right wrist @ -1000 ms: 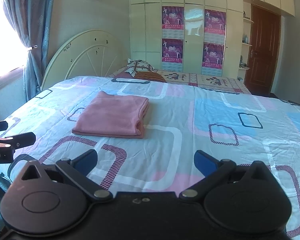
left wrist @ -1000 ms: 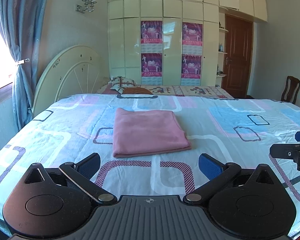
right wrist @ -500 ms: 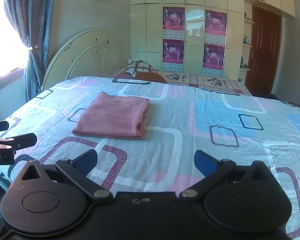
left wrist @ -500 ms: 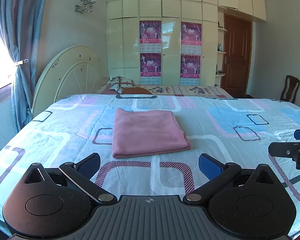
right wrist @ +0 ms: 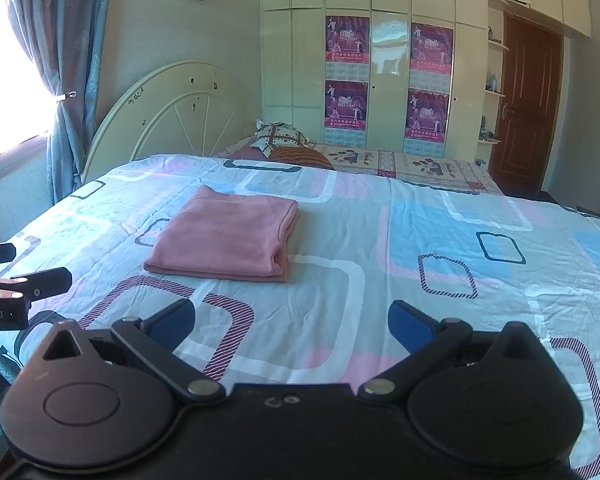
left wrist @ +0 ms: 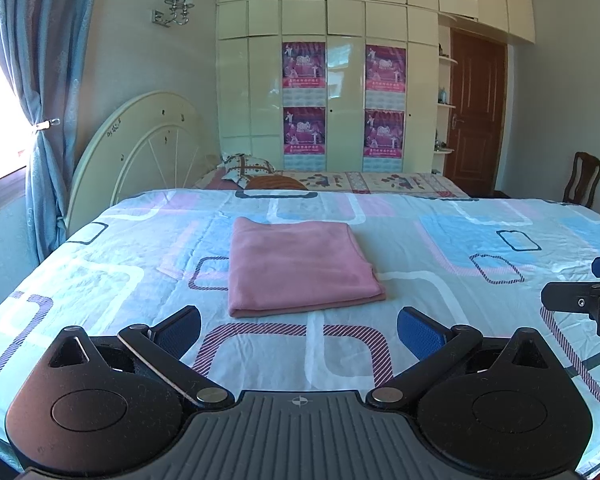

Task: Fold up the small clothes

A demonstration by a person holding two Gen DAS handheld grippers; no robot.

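One pink folded garment [left wrist: 300, 266] lay flat on the patterned bedsheet [left wrist: 440, 280], toward the headboard [left wrist: 140, 152] side. The left gripper [left wrist: 299, 326] and right gripper [right wrist: 291, 320] hung near the bed's front edge, both spread wide and empty, well apart from the garment. Four posters [left wrist: 304, 66] hung on the wardrobe.

My left gripper [left wrist: 299, 330] and right gripper [right wrist: 291, 326] hang with jaws spread wide over the near edge of the bedsheet [left wrist: 440, 280], holding nothing. Only bare sheet lies between them and the folded pink cloth [left wrist: 300, 266], so that path is open. Right of the cloth the sheet is clear. The headboard [left wrist: 140, 148] bounds the left side, and pillows [right wrist: 284, 138] block the far end.
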